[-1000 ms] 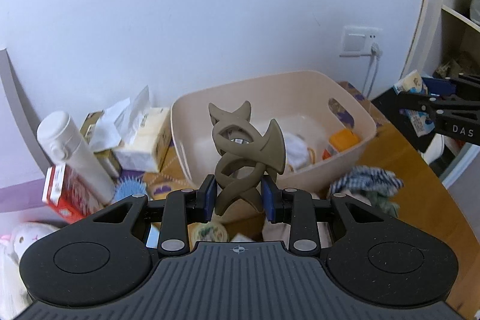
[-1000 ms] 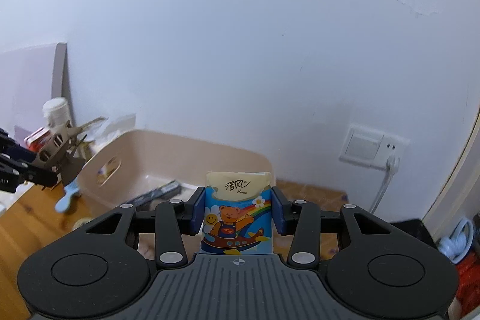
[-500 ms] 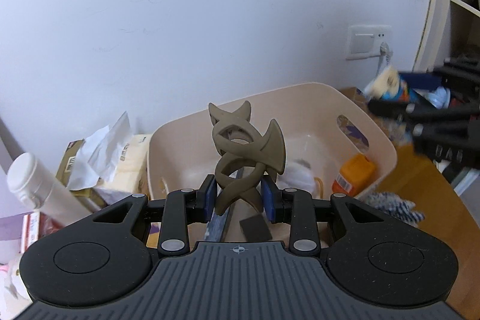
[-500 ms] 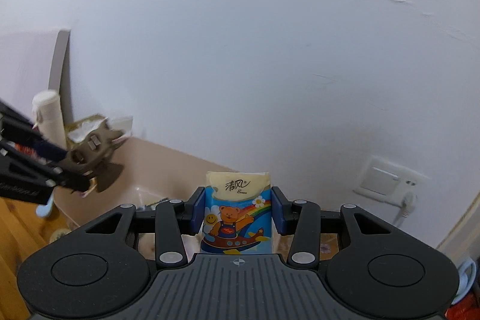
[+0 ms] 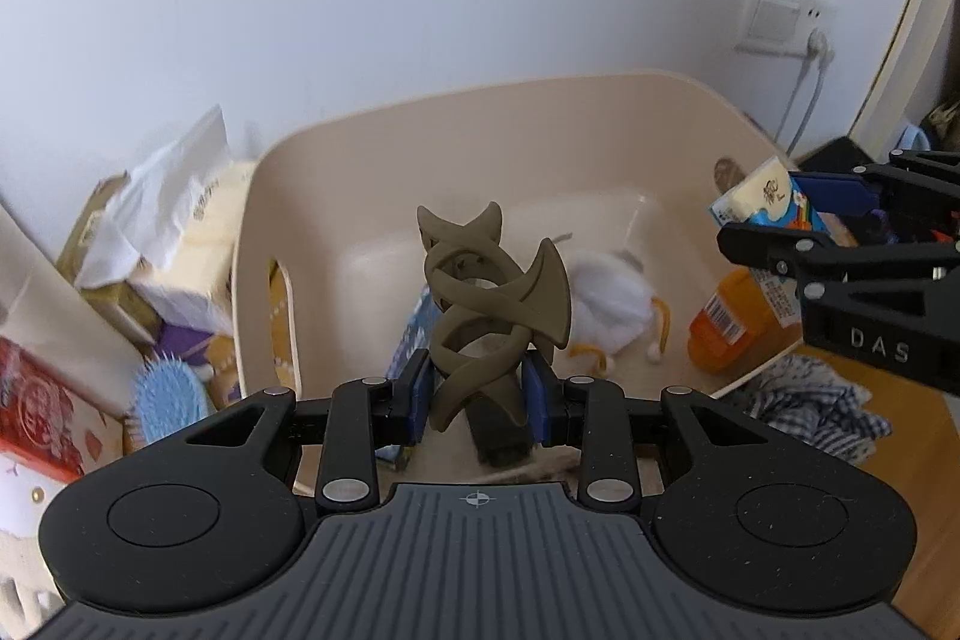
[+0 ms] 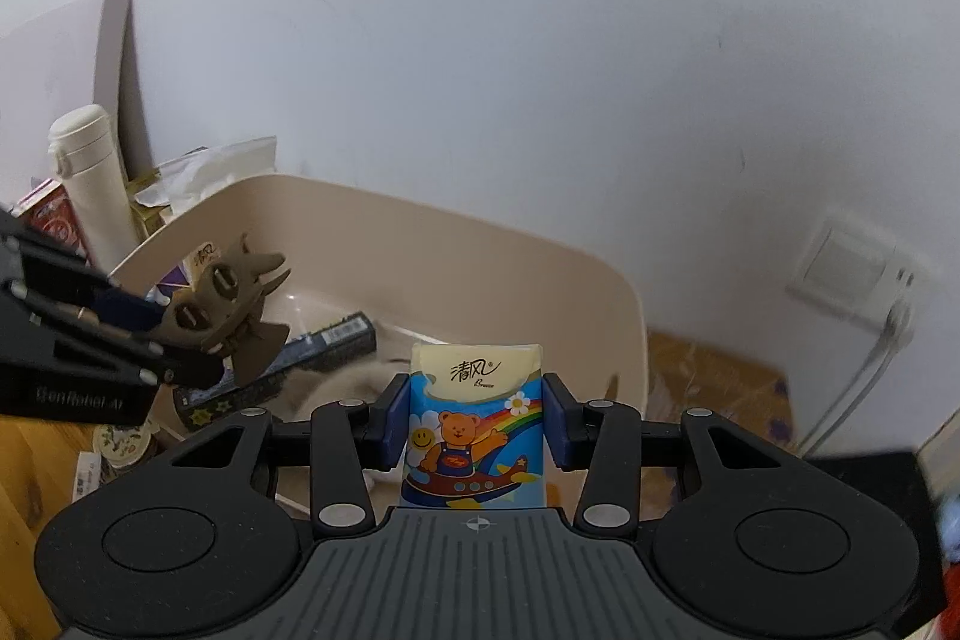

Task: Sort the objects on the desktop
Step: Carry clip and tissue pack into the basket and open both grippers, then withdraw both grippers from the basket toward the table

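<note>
My left gripper (image 5: 478,394) is shut on a brown hair claw clip (image 5: 495,304) and holds it above the near side of the beige bin (image 5: 480,142). My right gripper (image 6: 477,415) is shut on a small tissue pack (image 6: 477,430) with a cartoon bear, held over the bin's right end (image 6: 624,304). The tissue pack (image 5: 771,196) also shows at the right of the left wrist view, and the claw clip (image 6: 231,298) at the left of the right wrist view. Inside the bin lie a white pouch (image 5: 606,304), an orange bottle (image 5: 729,319) and a dark box (image 6: 300,358).
Left of the bin stand a tissue box (image 5: 180,250), a white flask (image 6: 93,184), a red box (image 5: 30,400) and a blue hairbrush (image 5: 165,400). A checked cloth (image 5: 810,412) lies on the wooden desk at the right. A wall socket (image 5: 786,19) with a cable is behind.
Both grippers have moved in over the bin and tilted downward, each keeping hold of its object. The bin now fills more of both views.
</note>
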`<state>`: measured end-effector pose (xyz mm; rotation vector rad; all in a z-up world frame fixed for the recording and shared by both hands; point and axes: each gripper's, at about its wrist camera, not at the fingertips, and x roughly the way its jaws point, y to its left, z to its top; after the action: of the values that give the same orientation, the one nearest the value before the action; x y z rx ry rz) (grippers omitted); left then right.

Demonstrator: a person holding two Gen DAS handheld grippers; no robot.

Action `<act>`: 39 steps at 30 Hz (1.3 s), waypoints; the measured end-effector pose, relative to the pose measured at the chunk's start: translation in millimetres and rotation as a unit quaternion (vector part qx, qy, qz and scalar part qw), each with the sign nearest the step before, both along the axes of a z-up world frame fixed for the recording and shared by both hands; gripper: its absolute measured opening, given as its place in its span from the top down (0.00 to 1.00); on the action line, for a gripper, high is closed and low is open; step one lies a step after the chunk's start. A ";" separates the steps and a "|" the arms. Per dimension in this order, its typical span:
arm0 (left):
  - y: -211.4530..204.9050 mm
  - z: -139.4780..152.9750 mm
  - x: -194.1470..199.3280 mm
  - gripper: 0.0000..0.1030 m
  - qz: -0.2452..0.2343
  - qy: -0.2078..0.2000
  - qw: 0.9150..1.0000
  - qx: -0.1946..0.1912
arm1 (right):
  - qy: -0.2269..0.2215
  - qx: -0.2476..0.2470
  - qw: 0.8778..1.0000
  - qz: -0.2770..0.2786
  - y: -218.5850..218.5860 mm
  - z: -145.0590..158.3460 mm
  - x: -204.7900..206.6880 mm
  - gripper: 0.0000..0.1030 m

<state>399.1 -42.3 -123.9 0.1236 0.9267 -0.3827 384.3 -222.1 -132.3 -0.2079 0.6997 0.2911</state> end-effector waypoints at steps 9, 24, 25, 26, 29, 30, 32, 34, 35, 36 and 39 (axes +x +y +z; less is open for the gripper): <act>4.5 -0.5 0.8 0.58 0.008 0.025 1.000 -0.011 | 0.024 0.011 0.999 -0.020 -8.5 -9.5 -3.8 0.45; 30.1 22.2 -23.8 0.17 0.033 -0.020 0.999 -0.039 | -0.013 0.009 0.998 -0.053 -15.4 13.2 -42.3 0.01; 32.3 22.7 -25.3 0.17 0.029 -0.018 0.999 -0.037 | -0.018 0.009 0.998 -0.055 -14.6 15.2 -47.1 0.00; 34.8 22.4 -27.0 0.17 0.025 -0.017 0.999 -0.035 | -0.021 0.009 0.998 -0.055 -13.9 16.8 -51.1 0.00; 44.1 21.9 -35.2 0.17 0.018 -0.022 0.999 -0.032 | -0.027 0.011 0.998 -0.057 -10.6 20.6 -63.3 0.00; 47.7 21.5 -38.2 0.17 0.016 -0.023 0.999 -0.031 | -0.028 0.012 0.998 -0.058 -9.6 21.2 -67.6 0.00; 54.4 21.4 -44.3 0.17 0.010 -0.025 0.999 -0.030 | -0.029 0.016 0.998 -0.059 -7.3 21.4 -75.9 0.00; 59.8 20.7 -49.7 0.17 0.003 -0.029 0.999 -0.027 | -0.028 0.020 0.997 -0.063 -5.0 20.6 -84.2 0.00; 62.1 19.8 -52.7 0.17 -0.002 -0.030 0.999 -0.025 | -0.026 0.022 0.997 -0.065 -3.7 19.6 -87.8 0.00; 64.3 18.4 -55.5 0.17 -0.008 -0.031 0.999 -0.022 | -0.024 0.026 0.997 -0.067 -2.4 18.0 -92.3 0.00; 70.0 11.1 -60.5 0.17 -0.022 -0.029 0.999 -0.017 | -0.016 0.029 0.997 -0.069 2.5 11.2 -103.4 0.00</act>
<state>338.6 27.7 -112.8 0.1244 0.8605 -0.4338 280.9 -219.6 -121.1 -0.1090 0.6702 0.1753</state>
